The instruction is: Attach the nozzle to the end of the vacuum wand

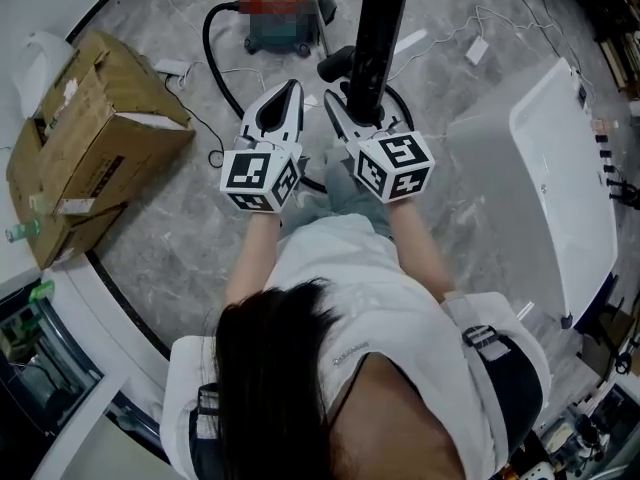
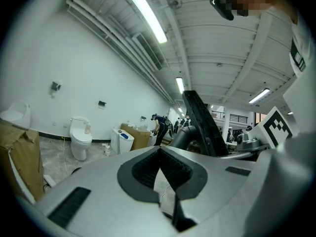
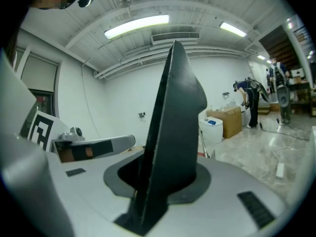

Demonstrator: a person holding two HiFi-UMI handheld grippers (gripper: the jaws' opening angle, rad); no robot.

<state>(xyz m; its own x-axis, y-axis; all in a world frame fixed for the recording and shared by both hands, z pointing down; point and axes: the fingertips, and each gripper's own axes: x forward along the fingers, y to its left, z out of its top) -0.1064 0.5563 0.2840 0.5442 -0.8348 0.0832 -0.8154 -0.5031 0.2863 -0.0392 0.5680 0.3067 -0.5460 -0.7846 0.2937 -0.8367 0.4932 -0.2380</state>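
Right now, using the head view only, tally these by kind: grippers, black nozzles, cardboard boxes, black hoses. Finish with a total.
Grippers: 2 (left gripper, right gripper)
Black nozzle: 1
Cardboard box: 1
Black hose: 1
Total: 5

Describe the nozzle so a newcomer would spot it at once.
In the head view, the person holds two white grippers out over the grey floor. The right gripper is shut on the nozzle, which sticks out beyond its jaws. It is the only long, flat, black piece; the left gripper beside it is shut on nothing.
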